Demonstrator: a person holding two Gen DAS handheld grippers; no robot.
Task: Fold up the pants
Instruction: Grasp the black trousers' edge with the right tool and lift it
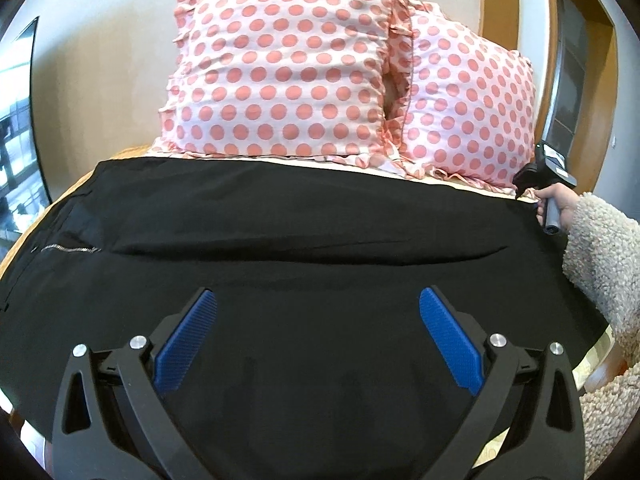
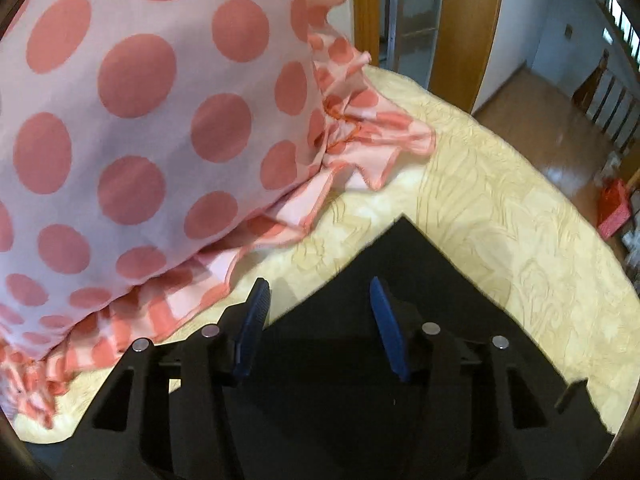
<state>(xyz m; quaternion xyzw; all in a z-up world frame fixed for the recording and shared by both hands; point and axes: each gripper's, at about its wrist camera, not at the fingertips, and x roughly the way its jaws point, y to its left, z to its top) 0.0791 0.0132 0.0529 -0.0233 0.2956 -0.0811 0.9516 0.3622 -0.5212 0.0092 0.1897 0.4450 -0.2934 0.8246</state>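
Observation:
Black pants [image 1: 304, 224] lie spread flat across the bed, zipper [image 1: 66, 249] at the left, legs running to the right. My left gripper [image 1: 318, 300] is open above the near leg, holding nothing. In the right wrist view a corner of the pants [image 2: 404, 248] at the leg end points away from me on the yellow bedspread [image 2: 500, 208]. My right gripper [image 2: 320, 290] is open over that corner, its blue pads [image 2: 386, 324] apart. The right gripper also shows at the far right of the left wrist view [image 1: 532, 178], held in a hand.
Two pink polka-dot pillows [image 1: 280, 68] [image 2: 132, 120] stand against the wall behind the pants, their ruffles close to the right gripper. A fleece sleeve [image 1: 600, 248] is at the right. The bed edge, wooden floor [image 2: 560, 120] and a doorway lie beyond.

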